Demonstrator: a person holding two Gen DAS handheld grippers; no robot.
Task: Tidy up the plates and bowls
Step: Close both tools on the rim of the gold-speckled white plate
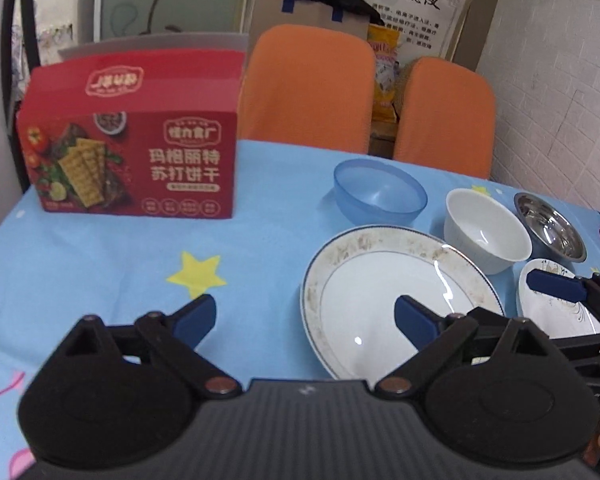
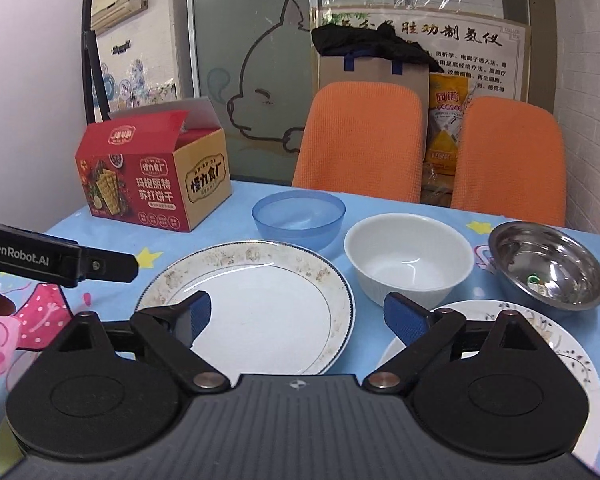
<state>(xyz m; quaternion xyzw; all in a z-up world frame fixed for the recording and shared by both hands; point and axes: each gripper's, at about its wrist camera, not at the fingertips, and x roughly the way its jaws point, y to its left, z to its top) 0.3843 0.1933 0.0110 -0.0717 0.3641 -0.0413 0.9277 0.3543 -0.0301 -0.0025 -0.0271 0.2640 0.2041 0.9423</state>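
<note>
Hovering over dishes, both claws spread, nothing held

Hovering low above the tablecloth (image 1: 112,256): left gripper (image 1: 304,322), blue pads wide apart, gripping nothing, right pad over the near part of the big plate (image 1: 380,280), left pad over bare cloth. Seen from the right wrist as a black bar at the far left edge (image 2: 60,262), beside the big plate, not touching it.

Hanging just above the near dishes: right gripper (image 2: 296,318), pads spread wide, empty; left pad over the big plate (image 2: 268,312), right pad over the gap between the white bowl (image 2: 408,258) and the small plate (image 2: 572,344). Same gripper visible from the left wrist at far right (image 1: 560,286), reaching over the small plate (image 1: 556,312).

Laid out on the cloth, all upright, none stacked:
- big plate, worn gold-speckled rim, front centre
- blue bowl (image 2: 298,218) just behind the big plate, see-through plastic; also (image 1: 380,192)
- white bowl right of the blue one, just beside the big plate's rim; also (image 1: 484,236)
- steel bowl (image 2: 548,264) furthest right, just behind the small plate; also (image 1: 550,226)
- small plate front right, dark twig pattern on rim, partly hidden by the right gripper

Standing back left, well apart from the dishes: red cracker box (image 1: 136,160), top flap open. Two orange chairs (image 2: 364,136) behind the far table edge, brown paper bag (image 2: 372,70) with black cloth on top behind them.
</note>
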